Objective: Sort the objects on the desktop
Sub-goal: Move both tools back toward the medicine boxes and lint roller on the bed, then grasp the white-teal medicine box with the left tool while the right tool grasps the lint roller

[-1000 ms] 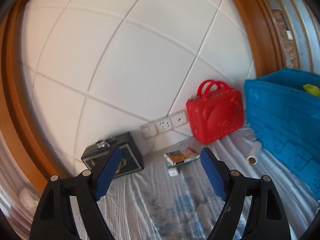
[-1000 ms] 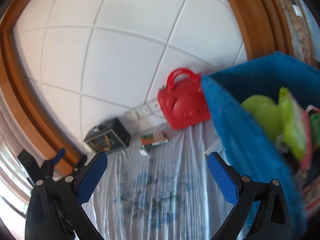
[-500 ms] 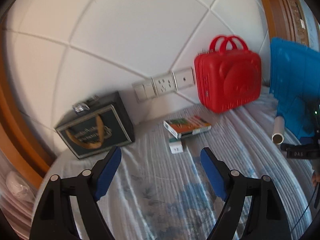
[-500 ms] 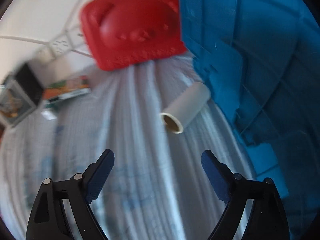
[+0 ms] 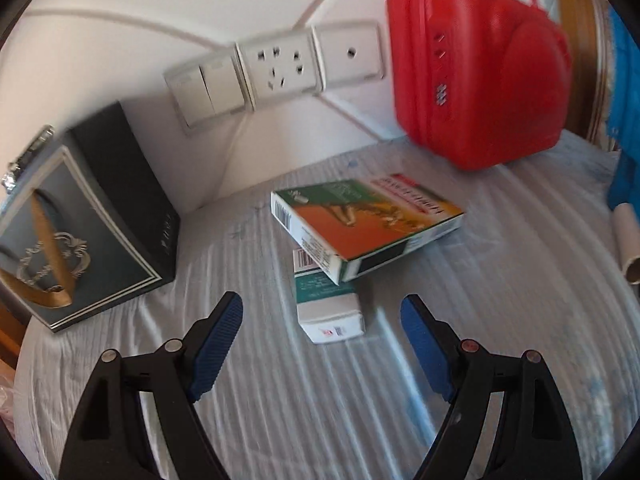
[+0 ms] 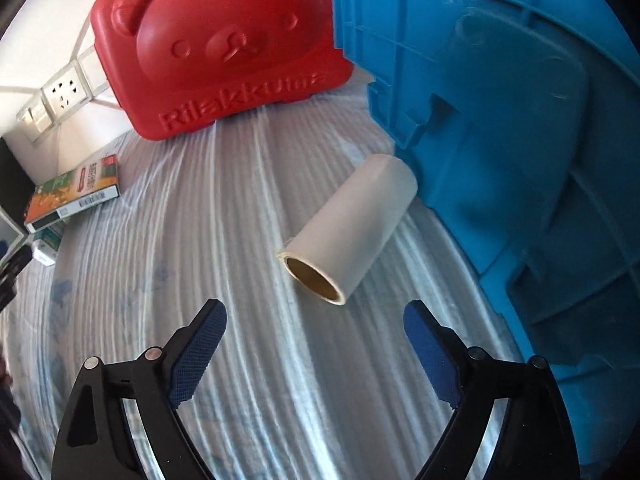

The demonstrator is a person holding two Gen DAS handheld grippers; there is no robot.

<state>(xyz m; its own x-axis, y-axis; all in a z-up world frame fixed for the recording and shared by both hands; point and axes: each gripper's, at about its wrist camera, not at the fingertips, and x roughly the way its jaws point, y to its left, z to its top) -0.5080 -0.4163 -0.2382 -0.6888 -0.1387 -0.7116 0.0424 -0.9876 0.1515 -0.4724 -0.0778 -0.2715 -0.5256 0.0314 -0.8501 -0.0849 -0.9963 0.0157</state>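
Observation:
My left gripper (image 5: 322, 312) is open and empty, just short of a small white and green box (image 5: 328, 304). That box lies partly under a larger green and orange box (image 5: 364, 224) on the white cloth. My right gripper (image 6: 316, 316) is open and empty, just short of a white roll with a cardboard core (image 6: 352, 228). The roll lies on the cloth against the blue crate (image 6: 500, 128). The roll also shows at the right edge of the left wrist view (image 5: 628, 240). The two boxes show far left in the right wrist view (image 6: 72, 196).
A red bear-face case (image 6: 224, 48) stands against the wall, also in the left wrist view (image 5: 476, 68). A dark gift box with gold ribbon (image 5: 76, 220) stands at the left. Wall sockets (image 5: 276, 64) sit behind. The crate wall fills the right side.
Both grippers have dropped and moved forward. The left one has closed in on the stacked boxes. The right one has come closer to the roll. Both stay open.

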